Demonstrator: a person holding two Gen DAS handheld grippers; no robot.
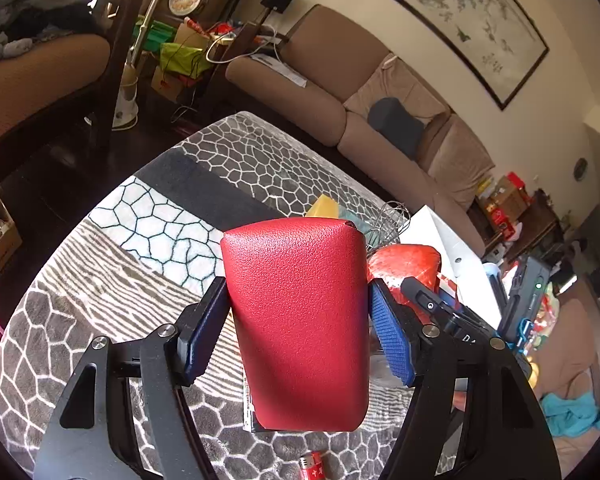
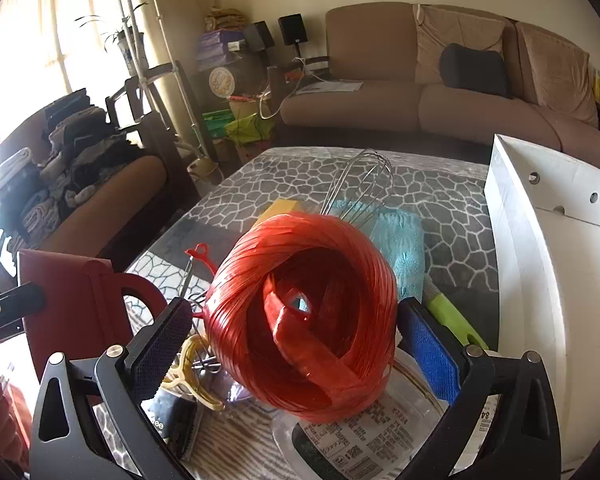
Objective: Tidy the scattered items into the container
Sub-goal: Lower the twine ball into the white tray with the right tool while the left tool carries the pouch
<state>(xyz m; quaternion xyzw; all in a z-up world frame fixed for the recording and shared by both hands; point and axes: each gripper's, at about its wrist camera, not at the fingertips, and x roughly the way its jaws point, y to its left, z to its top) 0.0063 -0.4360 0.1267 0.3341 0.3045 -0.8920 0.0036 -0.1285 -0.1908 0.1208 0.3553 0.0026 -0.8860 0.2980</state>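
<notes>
The left gripper [image 1: 298, 320] holds a leather case [image 1: 296, 320] between its pads, above the patterned tablecloth [image 1: 160, 220]. A battery [image 1: 312, 470] lies on the cloth below the case. To its right, the right gripper [image 2: 296, 332] clasps a ball of plastic twine [image 2: 304, 316], with the case on its left. Behind the twine lie a whisk [image 2: 360, 184] and a cloth [image 2: 400, 240]; a peeler [image 2: 452, 320] lies to the right, beside the cardboard box [image 2: 548, 240] at the table's right edge. A plastic package [image 2: 360, 440] lies under the twine. A sofa [image 2: 420, 100] stands behind the table.
</notes>
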